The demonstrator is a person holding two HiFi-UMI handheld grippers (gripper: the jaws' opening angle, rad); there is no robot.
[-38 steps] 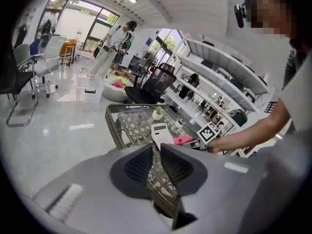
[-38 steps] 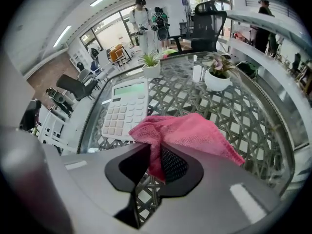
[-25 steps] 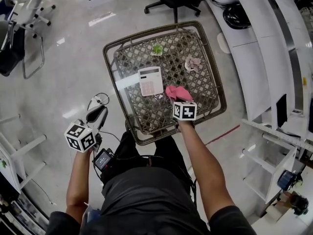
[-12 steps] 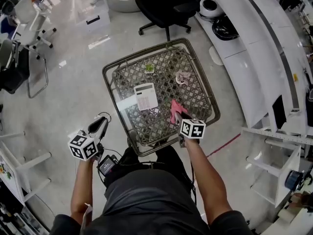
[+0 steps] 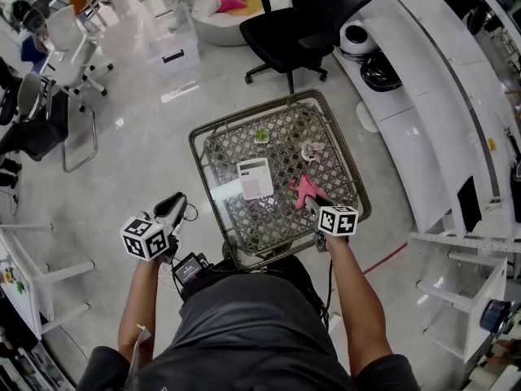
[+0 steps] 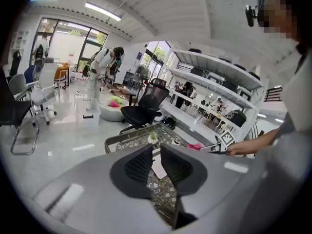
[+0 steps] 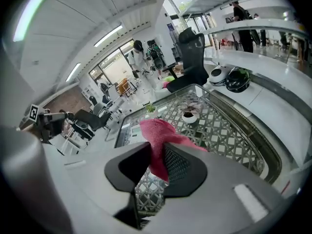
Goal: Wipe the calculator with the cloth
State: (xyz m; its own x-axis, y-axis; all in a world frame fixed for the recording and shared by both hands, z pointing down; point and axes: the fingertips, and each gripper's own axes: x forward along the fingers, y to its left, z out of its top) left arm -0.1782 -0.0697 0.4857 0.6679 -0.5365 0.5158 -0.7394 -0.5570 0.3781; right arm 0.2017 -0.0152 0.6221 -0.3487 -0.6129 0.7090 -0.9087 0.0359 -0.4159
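Observation:
A white calculator (image 5: 255,177) lies flat near the middle of the glass-topped wicker table (image 5: 201,158). A pink cloth (image 5: 303,189) hangs just right of it, pinched in my right gripper (image 5: 313,203) above the table's near right part. In the right gripper view the cloth (image 7: 158,133) droops between the jaws of the right gripper (image 7: 157,152), which is shut on it. My left gripper (image 5: 172,205) is held off the table's left edge over the floor. Its jaws stand nearly together with nothing between them (image 6: 156,155), and the calculator (image 6: 160,168) shows beyond them.
A small potted plant (image 5: 261,136) and a small white dish (image 5: 310,150) stand at the table's far side. A black office chair (image 5: 305,23) is beyond the table, a curved white counter (image 5: 423,112) runs along the right, and white chairs (image 5: 65,39) stand at the left.
My right gripper has lifted the pink cloth off the table and drawn it slightly toward the near edge. The head view has risen. The left gripper stays beside the table.

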